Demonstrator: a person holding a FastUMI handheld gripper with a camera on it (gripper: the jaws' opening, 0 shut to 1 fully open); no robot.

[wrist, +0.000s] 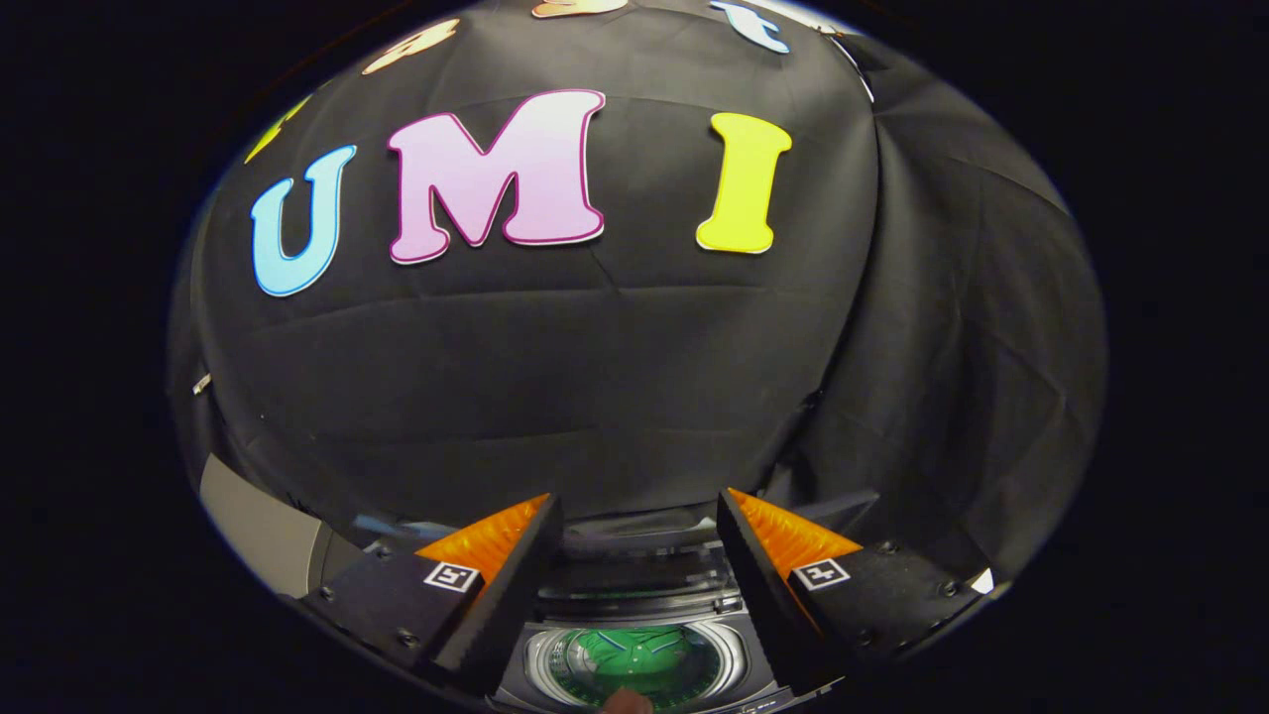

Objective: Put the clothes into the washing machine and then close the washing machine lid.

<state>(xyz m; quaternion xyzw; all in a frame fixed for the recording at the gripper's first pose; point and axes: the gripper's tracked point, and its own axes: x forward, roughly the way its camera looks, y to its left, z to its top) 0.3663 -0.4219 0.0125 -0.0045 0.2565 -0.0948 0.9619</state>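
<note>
While the gripper (639, 555) hangs above the washing machine (634, 635), its fingers stand spread apart with nothing between them. Below and between the fingers lies the round drum opening, and green clothes (634, 659) sit inside it. The raised lid (634, 540) shows just beyond the fingertips, against the black cloth wall (595, 377). A grey panel (263, 535) stands off to the left.

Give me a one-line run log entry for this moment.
gripper: open, holding nothing | washing machine: below fingers, lid up | green clothes: inside drum | next, likely: close lid
</note>
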